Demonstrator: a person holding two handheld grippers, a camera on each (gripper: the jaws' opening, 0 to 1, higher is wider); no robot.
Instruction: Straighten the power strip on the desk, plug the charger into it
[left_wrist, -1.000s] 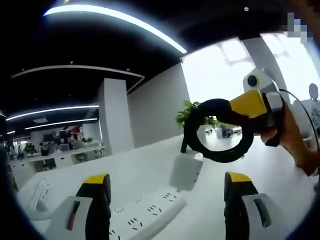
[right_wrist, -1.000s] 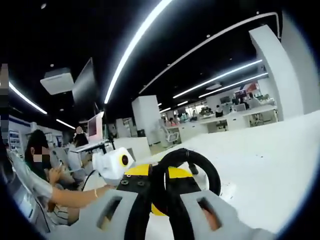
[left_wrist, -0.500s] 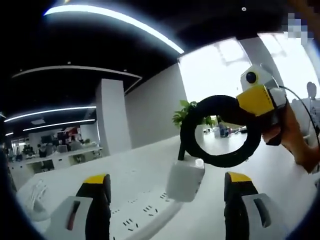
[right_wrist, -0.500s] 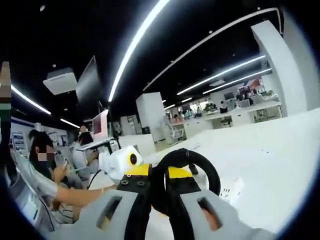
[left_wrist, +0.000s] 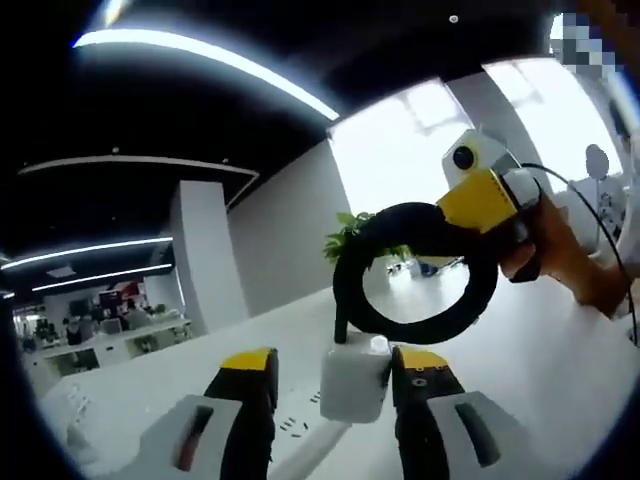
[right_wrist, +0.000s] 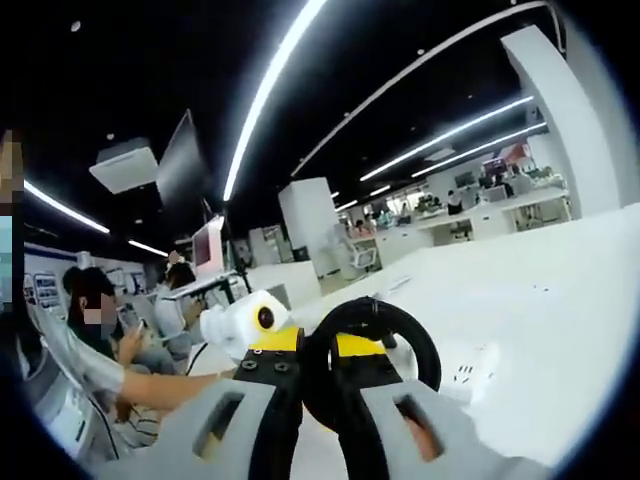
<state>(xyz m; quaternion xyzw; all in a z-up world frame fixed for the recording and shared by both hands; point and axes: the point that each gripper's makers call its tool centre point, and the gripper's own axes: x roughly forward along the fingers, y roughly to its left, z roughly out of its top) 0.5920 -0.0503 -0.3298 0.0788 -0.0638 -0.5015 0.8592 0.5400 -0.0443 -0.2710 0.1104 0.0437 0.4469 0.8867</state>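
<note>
The white cube charger (left_wrist: 354, 382) hangs low between my left gripper's (left_wrist: 335, 362) yellow-tipped jaws, close against the right one with a gap on the left. This gripper is open but narrowed. Its black cable, coiled in a ring (left_wrist: 410, 272), rises to my right gripper (left_wrist: 482, 198), which holds it up. In the right gripper view that gripper (right_wrist: 320, 372) is shut on the cable ring (right_wrist: 372, 362), and the left gripper (right_wrist: 270, 338) shows behind it. The white power strip (left_wrist: 298, 436) lies on the desk under the charger; it appears again as the power strip (right_wrist: 466, 366).
A hand (left_wrist: 560, 255) holds the right gripper. A person (right_wrist: 100, 335) sits at the left, beside the white desk (right_wrist: 540, 330). A potted plant (left_wrist: 348, 238) stands at the desk's far edge. Further office desks (left_wrist: 110, 335) and a pillar (left_wrist: 200, 255) lie beyond.
My left gripper's jaws have narrowed around the charger, and the view has moved closer over the power strip. The right gripper still holds the cable ring up.
</note>
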